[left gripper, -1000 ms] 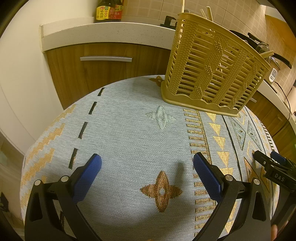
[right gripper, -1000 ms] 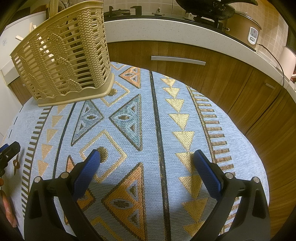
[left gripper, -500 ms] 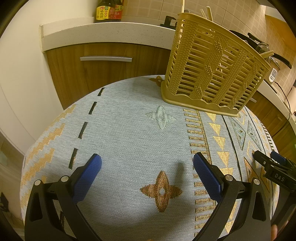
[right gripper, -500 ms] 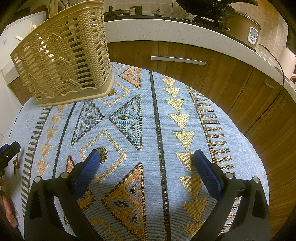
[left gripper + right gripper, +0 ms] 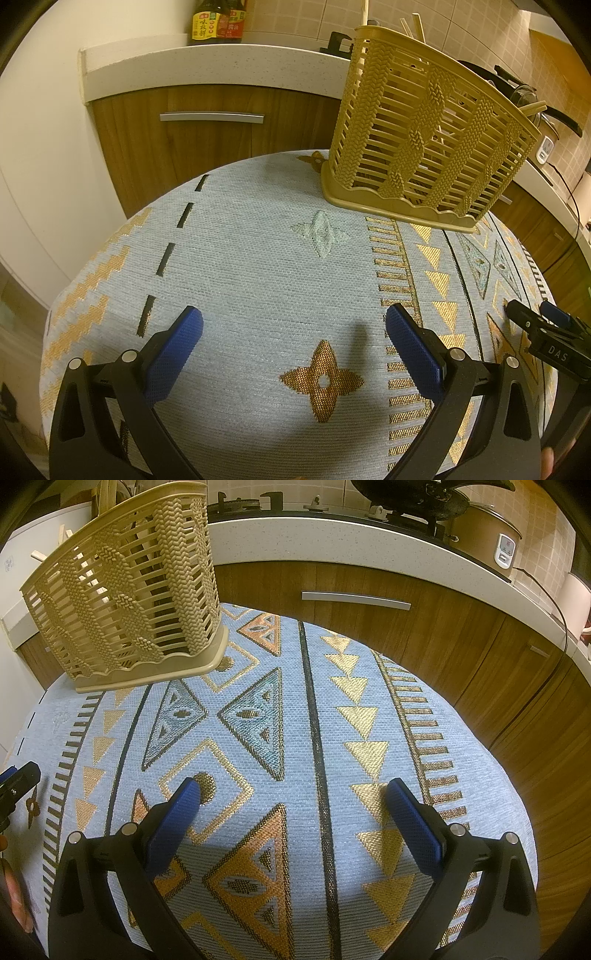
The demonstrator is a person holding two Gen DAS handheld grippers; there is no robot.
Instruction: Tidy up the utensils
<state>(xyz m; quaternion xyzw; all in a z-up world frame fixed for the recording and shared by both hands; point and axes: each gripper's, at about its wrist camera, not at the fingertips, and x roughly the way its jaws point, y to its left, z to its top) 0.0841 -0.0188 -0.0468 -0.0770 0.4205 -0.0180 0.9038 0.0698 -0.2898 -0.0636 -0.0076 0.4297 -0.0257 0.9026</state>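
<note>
The left tongs (image 5: 293, 332) are wide open and hold nothing; their blue pads (image 5: 173, 350) hang just above the pale blue patterned cloth (image 5: 258, 266) that covers the round surface. The right tongs (image 5: 293, 812) are also wide open and empty, over the part of the cloth with triangles. A beige plastic basket (image 5: 424, 147) with slatted, woven-looking sides stands upright on the far part of the surface, between the two views. Several wooden sticks (image 5: 413, 26), probably chopsticks, rise out of its top. Nothing else lies on the cloth near the tongs. Behind the surface there is a wooden cabinet (image 5: 207, 136) with a metal handle, and two sauce bottles (image 5: 218, 20) stand on the white top above it. A dark pan (image 5: 424, 498) sits on the stove in the right view.
</note>
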